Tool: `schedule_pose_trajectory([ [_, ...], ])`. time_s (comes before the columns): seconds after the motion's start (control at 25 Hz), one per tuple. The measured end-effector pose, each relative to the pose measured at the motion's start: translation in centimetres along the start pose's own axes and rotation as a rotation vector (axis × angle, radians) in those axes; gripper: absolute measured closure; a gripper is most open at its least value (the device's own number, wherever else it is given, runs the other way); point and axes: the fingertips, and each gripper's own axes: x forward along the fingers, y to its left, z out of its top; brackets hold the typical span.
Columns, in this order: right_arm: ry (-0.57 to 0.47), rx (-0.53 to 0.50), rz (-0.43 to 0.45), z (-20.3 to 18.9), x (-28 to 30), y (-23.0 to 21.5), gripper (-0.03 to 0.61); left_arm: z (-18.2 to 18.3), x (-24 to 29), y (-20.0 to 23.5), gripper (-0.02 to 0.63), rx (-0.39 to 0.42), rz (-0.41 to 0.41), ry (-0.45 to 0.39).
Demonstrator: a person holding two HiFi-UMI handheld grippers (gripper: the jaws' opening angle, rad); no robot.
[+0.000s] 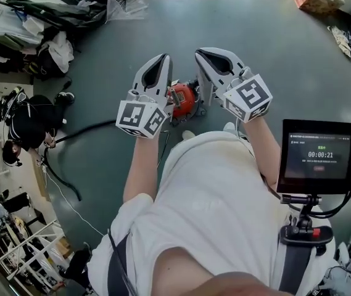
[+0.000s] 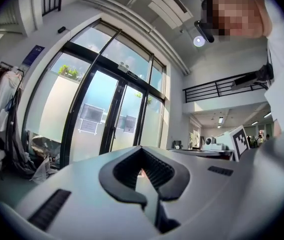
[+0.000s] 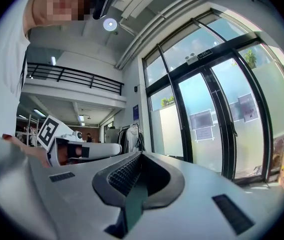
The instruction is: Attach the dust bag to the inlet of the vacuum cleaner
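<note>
Red and round, a small vacuum cleaner (image 1: 183, 99) sits on the grey-green floor (image 1: 274, 36), partly hidden between two raised grey grippers. The left gripper (image 1: 160, 61) has its jaws pressed together with nothing between them. The right gripper (image 1: 207, 57) is the same, jaws together and empty. Both point towards tall glass doors (image 2: 107, 114).

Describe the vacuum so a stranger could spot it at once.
Start from the wide grey floor in the head view. The vacuum shows between the left hand-held gripper and the right hand-held gripper. It is the only round red thing there.
</note>
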Motion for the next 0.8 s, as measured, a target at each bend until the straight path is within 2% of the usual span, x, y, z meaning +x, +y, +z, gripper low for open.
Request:
schedule_pose_trajectory([
  [0.16,-0.056,-0.013,-0.015,2.0,0.5,0.0,0.568,0.7,0.3,0.1,0.611,-0.006,-0.02,-0.023],
  [0.32,-0.097,-0.008,-0.05,3.1,0.5,-0.9,0.568,1.1,0.9,0.6,0.611,0.037,-0.017,-0.005],
  [0.6,-0.107,0.095,-0.05,2.5,0.2,-1.5,0.568,1.3,1.3,0.9,0.611,0.011,-0.037,-0.016],
  [0.8,-0.076,0.071,-0.058,1.9,0.5,-1.3,0.569,0.8,1.5,0.7,0.611,0.033,-0.04,0.005],
])
